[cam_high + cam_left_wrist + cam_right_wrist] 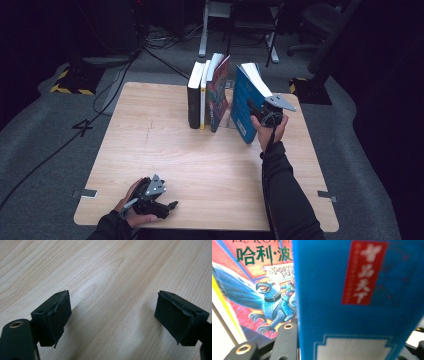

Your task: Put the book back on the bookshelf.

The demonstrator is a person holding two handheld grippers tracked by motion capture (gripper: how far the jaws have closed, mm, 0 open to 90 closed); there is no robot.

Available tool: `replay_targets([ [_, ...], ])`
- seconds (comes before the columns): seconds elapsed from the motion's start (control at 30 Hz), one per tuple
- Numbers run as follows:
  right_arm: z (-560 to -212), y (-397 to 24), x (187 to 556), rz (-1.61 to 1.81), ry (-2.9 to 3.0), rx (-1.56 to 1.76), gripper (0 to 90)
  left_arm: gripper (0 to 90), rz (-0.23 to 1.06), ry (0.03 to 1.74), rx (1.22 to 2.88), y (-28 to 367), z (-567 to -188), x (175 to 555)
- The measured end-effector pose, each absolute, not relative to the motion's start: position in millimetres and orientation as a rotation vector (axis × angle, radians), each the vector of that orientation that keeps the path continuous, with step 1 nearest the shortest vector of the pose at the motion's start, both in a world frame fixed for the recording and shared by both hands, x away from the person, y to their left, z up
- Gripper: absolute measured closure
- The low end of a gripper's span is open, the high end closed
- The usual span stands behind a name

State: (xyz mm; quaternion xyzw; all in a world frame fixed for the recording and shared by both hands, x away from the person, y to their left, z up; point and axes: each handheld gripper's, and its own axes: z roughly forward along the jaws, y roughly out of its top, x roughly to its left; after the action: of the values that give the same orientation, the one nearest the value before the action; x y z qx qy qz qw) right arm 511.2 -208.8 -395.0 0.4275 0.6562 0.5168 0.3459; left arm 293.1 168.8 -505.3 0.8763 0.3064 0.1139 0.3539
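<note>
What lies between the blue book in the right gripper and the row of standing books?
In the high view, only a bare gap of table separates the blue book from the standing books; nothing lies there.

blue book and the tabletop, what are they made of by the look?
Blue book: probably paper pages in a card cover, glossy or laminated by its sheen in the right gripper view; white page edges show along the top.
Table: pale wood grain, matt; whether solid wood, veneer or printed laminate cannot be told. The even grain in the left gripper view hints at laminate.
</note>
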Motion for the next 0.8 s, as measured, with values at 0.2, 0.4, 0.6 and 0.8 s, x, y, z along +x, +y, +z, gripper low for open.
replay_targets([
  [0.2, -387.2, -204.7, 519.8, 1.342, 1.660, 1.125, 61.9, 14.0, 0.294, 0.791, 2.265, 168.8, -505.3, 293.0],
  [0.4, -373.0, -200.1, 527.7, 1.342, 1.628, 1.118, 61.9, 14.4, 0.293, 0.784, 2.268, 168.8, -505.2, 292.7],
  [0.6, -362.8, -195.2, 538.7, 1.355, 1.585, 1.123, 61.9, 14.8, 0.289, 0.774, 2.271, 168.3, -505.1, 292.2],
  [0.8, -351.2, -189.7, 554.1, 1.355, 1.558, 1.117, 61.8, 14.9, 0.281, 0.756, 2.277, 166.5, -505.0, 290.6],
])
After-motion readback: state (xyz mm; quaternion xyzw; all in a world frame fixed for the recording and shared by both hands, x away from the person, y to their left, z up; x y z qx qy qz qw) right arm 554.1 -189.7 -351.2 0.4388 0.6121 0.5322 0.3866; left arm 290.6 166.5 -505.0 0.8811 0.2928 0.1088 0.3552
